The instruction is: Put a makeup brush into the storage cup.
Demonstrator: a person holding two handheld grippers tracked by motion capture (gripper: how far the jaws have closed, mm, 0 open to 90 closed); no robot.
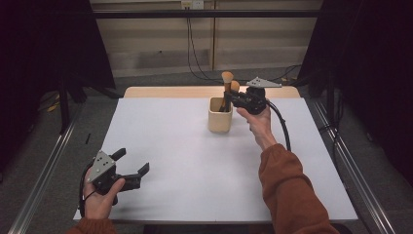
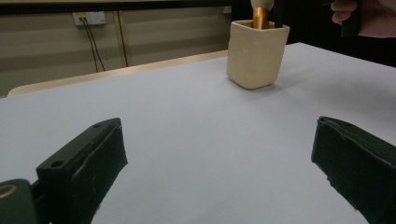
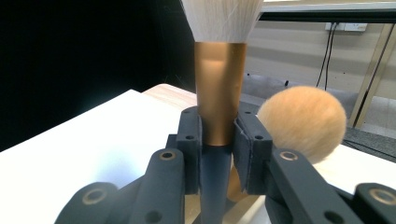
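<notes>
Right gripper [image 1: 233,100] raised, jaws clamped, left gripper [image 1: 130,168] low (jaws apart)

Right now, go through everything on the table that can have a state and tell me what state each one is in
Right gripper: shut on the makeup brush.
Makeup brush: upright, clamped at its copper ferrule, handle down in the cup.
Second brush: round head up, beside the first.
Cup: upright on the table, holding both brushes.
Left gripper: open, nothing between its jaws.

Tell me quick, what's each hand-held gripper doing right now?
Left hand-held gripper: open, holding nothing, low over the white table.
Right hand-held gripper: shut on the copper-ferruled makeup brush above the cream square cup.
</notes>
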